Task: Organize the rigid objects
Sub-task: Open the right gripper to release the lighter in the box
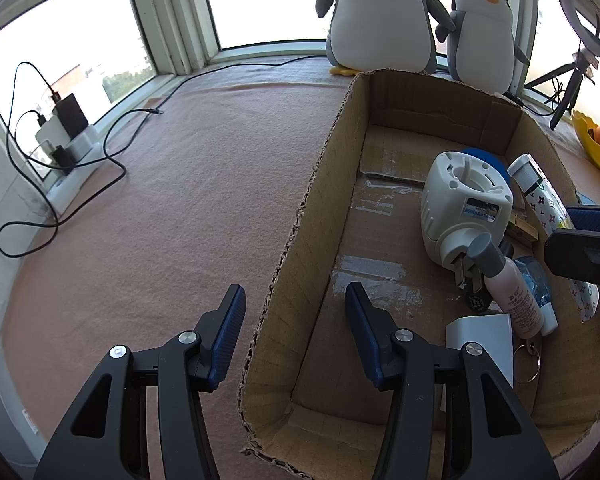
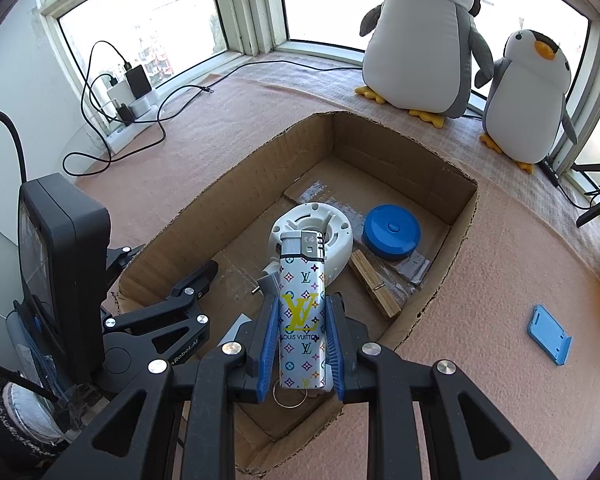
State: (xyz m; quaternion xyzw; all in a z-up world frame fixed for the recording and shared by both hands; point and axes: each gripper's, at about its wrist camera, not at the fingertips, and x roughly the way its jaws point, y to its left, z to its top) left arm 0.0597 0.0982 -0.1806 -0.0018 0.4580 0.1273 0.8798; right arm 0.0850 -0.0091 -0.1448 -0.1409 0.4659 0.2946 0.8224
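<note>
The patterned lighter is pinched between the blue pads of the right tool, low in the frame centre, above the cardboard box. The left tool holds nothing, its jaws spread astride the box's left wall.

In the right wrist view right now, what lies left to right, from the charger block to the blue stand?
Chargers → cardboard box left wall → lighter in the right gripper → blue round case → small penguin → blue stand.
</note>
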